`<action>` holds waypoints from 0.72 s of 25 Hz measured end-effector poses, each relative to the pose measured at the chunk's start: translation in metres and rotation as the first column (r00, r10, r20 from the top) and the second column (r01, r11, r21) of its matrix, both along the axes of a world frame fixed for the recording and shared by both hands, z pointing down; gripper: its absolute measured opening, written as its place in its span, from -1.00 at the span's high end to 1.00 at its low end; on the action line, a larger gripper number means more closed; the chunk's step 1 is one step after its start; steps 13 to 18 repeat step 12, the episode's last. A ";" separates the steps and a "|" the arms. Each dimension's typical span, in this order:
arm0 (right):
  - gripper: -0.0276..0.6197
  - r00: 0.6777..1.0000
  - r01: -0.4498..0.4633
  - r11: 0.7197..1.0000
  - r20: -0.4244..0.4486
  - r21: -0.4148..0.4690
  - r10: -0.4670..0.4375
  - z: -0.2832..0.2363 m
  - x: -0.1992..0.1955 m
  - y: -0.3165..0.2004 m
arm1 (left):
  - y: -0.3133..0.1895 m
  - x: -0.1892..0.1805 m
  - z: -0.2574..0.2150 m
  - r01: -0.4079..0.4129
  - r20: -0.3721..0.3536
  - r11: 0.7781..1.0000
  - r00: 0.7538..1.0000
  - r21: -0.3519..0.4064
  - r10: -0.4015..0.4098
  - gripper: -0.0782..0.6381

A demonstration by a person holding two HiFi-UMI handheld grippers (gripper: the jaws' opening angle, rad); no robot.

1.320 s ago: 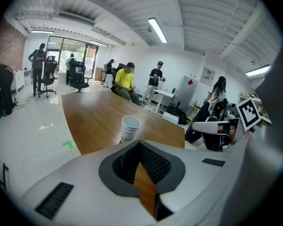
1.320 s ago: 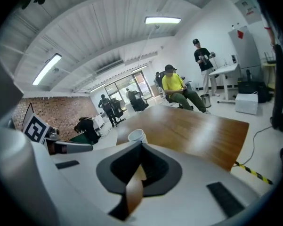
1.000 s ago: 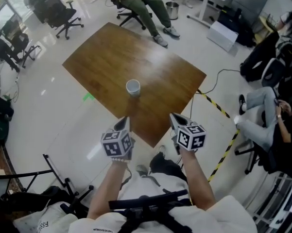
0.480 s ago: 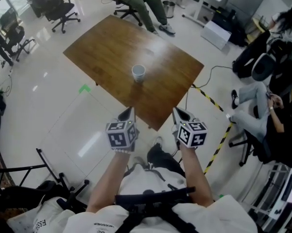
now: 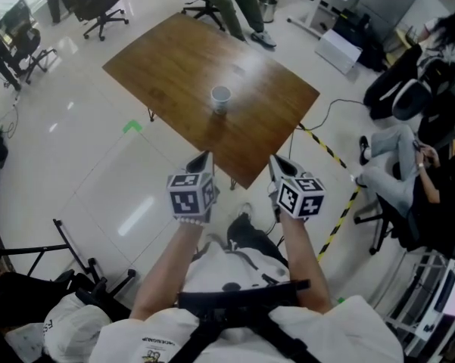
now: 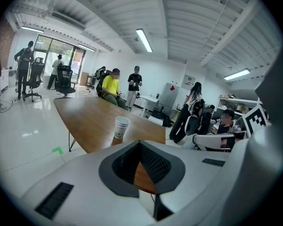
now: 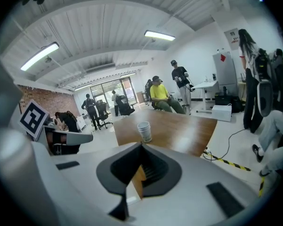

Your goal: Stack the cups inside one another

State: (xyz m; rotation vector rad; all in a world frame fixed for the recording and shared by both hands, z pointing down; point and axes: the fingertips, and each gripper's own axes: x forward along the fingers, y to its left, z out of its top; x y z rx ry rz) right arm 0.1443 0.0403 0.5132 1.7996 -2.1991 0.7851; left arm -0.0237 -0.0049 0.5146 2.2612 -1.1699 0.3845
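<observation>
cup stack (image 5: 221, 99), one, on one table (image 5: 174, 59); left tongs (image 5: 204, 158), right tongs (image 5: 275, 162), closed

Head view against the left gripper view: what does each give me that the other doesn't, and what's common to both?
Only the head view: the person's forearms, the left gripper and right gripper seen from above, and the striped floor tape. Only the left gripper view: its own jaws close up, together with nothing between them, a ceiling light, and a standing person in black. Both: the wooden table, the white cup on it, and the green floor mark.
</observation>
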 end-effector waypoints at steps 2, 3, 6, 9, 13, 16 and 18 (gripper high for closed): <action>0.91 1.000 -0.002 1.000 -0.001 0.005 0.002 0.000 0.002 0.002 | 0.002 0.003 0.000 -0.004 -0.003 1.000 1.000 0.005 0.004 0.79; 0.91 1.000 -0.004 1.000 -0.002 0.008 0.004 0.000 0.003 0.003 | 0.002 0.005 0.001 -0.005 -0.004 1.000 1.000 0.007 0.005 0.79; 0.91 1.000 -0.004 1.000 -0.003 0.017 0.004 0.001 0.006 0.006 | 0.005 0.009 0.001 -0.009 -0.006 1.000 1.000 0.015 0.009 0.79; 0.91 1.000 0.000 1.000 -0.004 0.016 0.000 -0.002 0.007 0.008 | 0.010 0.012 -0.001 -0.016 -0.002 1.000 1.000 0.015 0.016 0.79; 0.91 1.000 0.008 1.000 -0.005 0.014 -0.008 -0.005 0.006 0.010 | 0.013 0.013 -0.004 -0.015 -0.001 1.000 1.000 0.010 0.016 0.79; 0.91 1.000 0.008 1.000 -0.005 0.014 -0.008 -0.005 0.006 0.010 | 0.013 0.013 -0.004 -0.015 -0.001 1.000 1.000 0.010 0.016 0.79; 0.91 1.000 0.008 1.000 -0.005 0.014 -0.008 -0.005 0.006 0.010 | 0.013 0.013 -0.004 -0.015 -0.001 1.000 1.000 0.010 0.016 0.79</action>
